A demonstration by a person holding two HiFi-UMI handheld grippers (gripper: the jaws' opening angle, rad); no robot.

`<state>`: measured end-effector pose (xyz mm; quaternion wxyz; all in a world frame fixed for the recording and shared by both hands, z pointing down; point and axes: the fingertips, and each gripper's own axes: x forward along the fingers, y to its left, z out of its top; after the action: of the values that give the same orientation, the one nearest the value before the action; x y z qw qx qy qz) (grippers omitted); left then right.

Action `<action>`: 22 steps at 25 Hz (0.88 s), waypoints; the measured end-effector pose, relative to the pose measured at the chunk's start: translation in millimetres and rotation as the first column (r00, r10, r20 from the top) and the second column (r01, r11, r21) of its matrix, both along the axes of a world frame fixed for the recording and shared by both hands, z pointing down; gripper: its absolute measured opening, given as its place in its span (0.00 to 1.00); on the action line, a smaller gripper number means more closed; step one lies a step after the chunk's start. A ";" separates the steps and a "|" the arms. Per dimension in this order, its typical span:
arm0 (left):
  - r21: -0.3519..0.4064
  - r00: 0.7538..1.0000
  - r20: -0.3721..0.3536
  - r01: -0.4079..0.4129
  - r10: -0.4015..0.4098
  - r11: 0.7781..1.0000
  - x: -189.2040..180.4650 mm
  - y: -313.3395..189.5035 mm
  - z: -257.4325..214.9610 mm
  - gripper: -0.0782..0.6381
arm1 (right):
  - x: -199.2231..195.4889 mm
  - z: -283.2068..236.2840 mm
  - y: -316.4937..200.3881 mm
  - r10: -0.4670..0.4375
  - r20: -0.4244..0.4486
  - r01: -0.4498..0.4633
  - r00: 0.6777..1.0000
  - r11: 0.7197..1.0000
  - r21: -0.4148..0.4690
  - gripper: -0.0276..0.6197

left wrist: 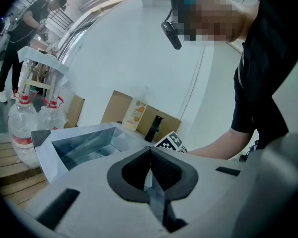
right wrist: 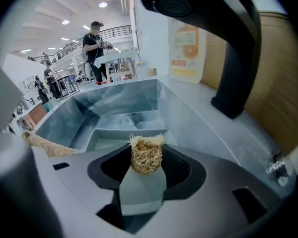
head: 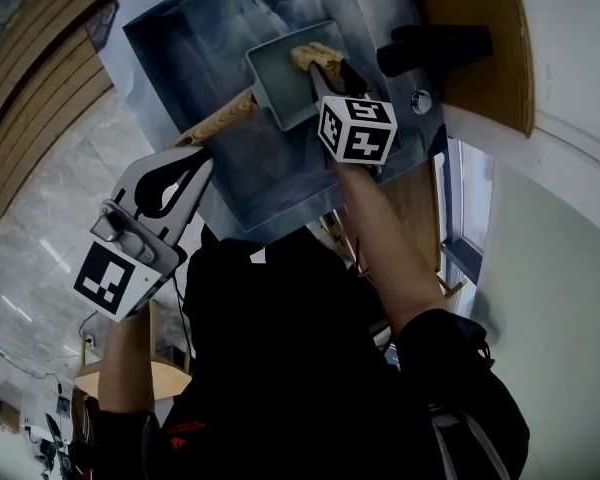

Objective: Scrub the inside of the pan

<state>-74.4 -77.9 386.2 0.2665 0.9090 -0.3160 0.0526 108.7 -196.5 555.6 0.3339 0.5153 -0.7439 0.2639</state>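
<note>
A grey rectangular pan (head: 280, 78) with a wooden handle (head: 220, 120) lies in the steel sink (head: 200, 38). My right gripper (head: 325, 71) is shut on a tan loofah scrubber (head: 315, 56) and holds it over the pan's right side. The right gripper view shows the scrubber (right wrist: 146, 155) pinched between the jaws, with the pan (right wrist: 109, 135) and its handle (right wrist: 42, 143) just beyond. My left gripper (head: 187, 163) hangs near the handle's end at the sink's front edge. Its jaws meet with nothing between them in the left gripper view (left wrist: 150, 155).
A black faucet (head: 435, 48) stands at the sink's right, on a wooden counter (head: 480, 38). An orange carton (right wrist: 184, 48) leans against the wall behind the sink. Water bottles (left wrist: 25, 128) stand to the left of the sink. People stand in the far background.
</note>
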 end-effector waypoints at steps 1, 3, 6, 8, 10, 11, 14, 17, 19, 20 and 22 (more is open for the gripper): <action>0.001 1.000 -0.001 -0.002 0.002 1.000 0.6 -1.0 -0.5 0.13 | 4.6 1.0 0.4 0.012 -0.008 -0.012 1.000 1.000 -0.006 0.34; 0.002 1.000 -0.002 -0.006 0.006 1.000 1.6 -3.0 -1.4 0.13 | 11.6 2.8 1.5 0.036 -0.019 -0.036 0.999 0.999 -0.017 0.34; 0.002 1.000 -0.003 -0.011 0.011 1.000 2.3 -5.6 -2.2 0.13 | 16.8 6.1 2.4 0.062 -0.026 -0.063 0.998 0.998 -0.032 0.34; 0.001 1.000 -0.003 -0.013 0.013 1.000 1.7 -7.0 -1.6 0.13 | 18.8 8.6 2.1 0.073 -0.027 -0.074 0.997 0.997 -0.037 0.34; -0.002 1.000 -0.004 -0.013 0.013 1.000 0.9 -8.0 -0.4 0.13 | 22.1 11.0 1.7 0.081 -0.033 -0.082 0.996 0.996 -0.042 0.34; -0.003 1.000 -0.004 -0.013 0.013 1.000 0.6 -8.5 0.2 0.13 | 24.0 12.3 1.5 0.085 -0.036 -0.087 0.996 0.995 -0.043 0.34; -0.005 1.000 -0.003 -0.018 0.018 1.000 0.5 -9.9 1.1 0.13 | 30.0 15.4 0.5 0.100 -0.042 -0.102 0.994 0.994 -0.049 0.34; -0.004 1.000 -0.006 -0.020 0.020 1.000 1.3 -10.4 1.1 0.13 | 32.4 16.4 0.4 0.108 -0.031 -0.110 0.994 0.992 -0.058 0.34; -0.004 1.000 -0.007 -0.022 0.022 1.000 1.0 -10.1 1.0 0.13 | 30.8 15.9 1.9 0.102 -0.025 -0.103 0.994 0.993 -0.063 0.34; -0.004 1.000 -0.007 -0.022 0.022 1.000 0.6 -9.9 0.9 0.13 | 29.4 15.4 3.0 0.096 -0.022 -0.097 0.995 0.993 -0.065 0.34; -0.005 1.000 -0.008 -0.021 0.021 1.000 -0.4 -9.1 0.8 0.13 | 25.9 14.3 5.6 0.084 -0.015 -0.085 0.996 0.994 -0.069 0.34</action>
<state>-74.9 -87.0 387.0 0.2694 0.9119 -0.3051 0.0528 134.7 -191.0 570.0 0.3449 0.5359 -0.7097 0.3003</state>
